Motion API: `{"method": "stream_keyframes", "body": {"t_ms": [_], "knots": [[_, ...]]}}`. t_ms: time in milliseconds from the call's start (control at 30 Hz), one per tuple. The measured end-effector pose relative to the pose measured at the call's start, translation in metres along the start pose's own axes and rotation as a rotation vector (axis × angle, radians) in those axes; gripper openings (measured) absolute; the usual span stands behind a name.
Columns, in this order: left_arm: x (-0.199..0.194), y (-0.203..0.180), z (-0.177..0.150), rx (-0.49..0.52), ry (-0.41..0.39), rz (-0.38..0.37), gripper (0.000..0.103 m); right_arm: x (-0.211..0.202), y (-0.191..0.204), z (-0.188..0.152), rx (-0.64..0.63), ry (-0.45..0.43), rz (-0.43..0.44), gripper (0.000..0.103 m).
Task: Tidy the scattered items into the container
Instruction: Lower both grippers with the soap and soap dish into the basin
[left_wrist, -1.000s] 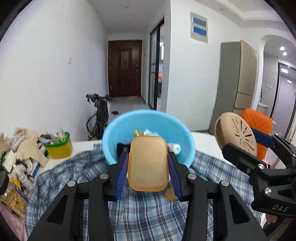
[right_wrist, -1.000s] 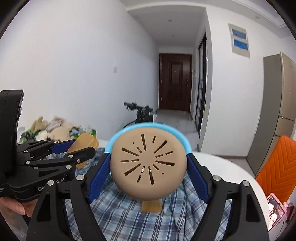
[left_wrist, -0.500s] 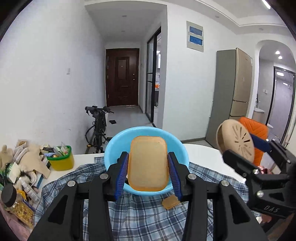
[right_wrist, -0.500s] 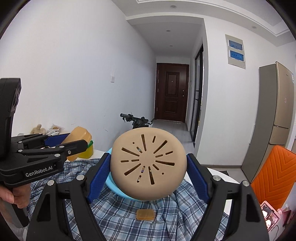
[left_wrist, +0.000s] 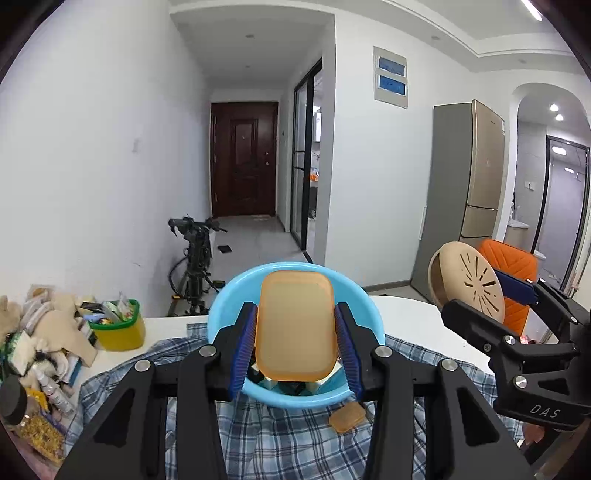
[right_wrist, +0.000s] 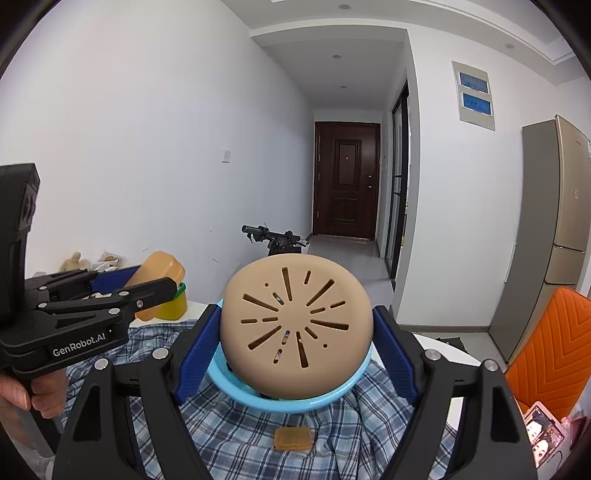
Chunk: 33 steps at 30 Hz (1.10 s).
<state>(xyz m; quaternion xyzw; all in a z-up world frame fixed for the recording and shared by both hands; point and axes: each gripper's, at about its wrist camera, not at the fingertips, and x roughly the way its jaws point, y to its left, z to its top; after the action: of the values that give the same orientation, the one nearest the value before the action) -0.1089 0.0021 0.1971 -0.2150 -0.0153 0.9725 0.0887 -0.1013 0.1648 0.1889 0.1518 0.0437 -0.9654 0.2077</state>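
Over the blue bowl (left_wrist: 295, 397) both grippers have come up since a second ago: the bowl sat high between the fingers then, and now it lies lower in each view, with more hallway and ceiling showing above it. Left gripper (left_wrist: 295, 354) pinches the orange rectangular lid (left_wrist: 297, 325) by its two long sides, blue pads pressed on it; its long axis runs near to far, the far end tipped up and its broad face turned to the camera, right above the bowl's opening. Right gripper (right_wrist: 295, 332) clamps the round tan slotted lid (right_wrist: 295, 325) at its left and right edges, its domed slotted face toward the camera, in front of the bowl's near rim (right_wrist: 236, 387). From the left view that round lid (left_wrist: 467, 280) stands on edge, well to the right of the bowl. Small items lie inside the bowl, too hidden to name. One small orange piece (right_wrist: 291, 438) rests flat on the plaid cloth (right_wrist: 258, 443) just near of the bowl, long axis left to right. At the far left a green-and-yellow tub (left_wrist: 118, 328) sits on the white table (left_wrist: 410, 317) beside a pile of clutter (left_wrist: 40, 339). A hand (right_wrist: 44, 393) grips the left tool's handle.
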Motion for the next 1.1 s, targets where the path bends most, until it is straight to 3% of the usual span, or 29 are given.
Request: {"method": "stream_keyframes", "body": {"t_ms": [167,367,733,867,1100], "knots": [[0.04,0.01,0.013,-0.039,0.057,-0.061,0.045,0.025,-0.011,0.006,0.008,0.022,-0.016,0.079],[0.086,0.023,0.032,-0.023,0.045,-0.02,0.045,0.062,-0.023,0.017,0.028,0.041,0.02,0.079],[0.161,0.058,0.058,-0.117,0.026,0.001,0.045,0.14,-0.047,0.037,0.098,0.112,0.013,0.079],[0.189,0.073,0.064,-0.158,0.053,0.031,0.045,0.162,-0.054,0.043,0.086,0.139,0.007,0.079],[0.229,0.083,0.079,-0.134,0.111,0.115,0.045,0.195,-0.061,0.05,0.119,0.167,-0.004,0.079]]}}
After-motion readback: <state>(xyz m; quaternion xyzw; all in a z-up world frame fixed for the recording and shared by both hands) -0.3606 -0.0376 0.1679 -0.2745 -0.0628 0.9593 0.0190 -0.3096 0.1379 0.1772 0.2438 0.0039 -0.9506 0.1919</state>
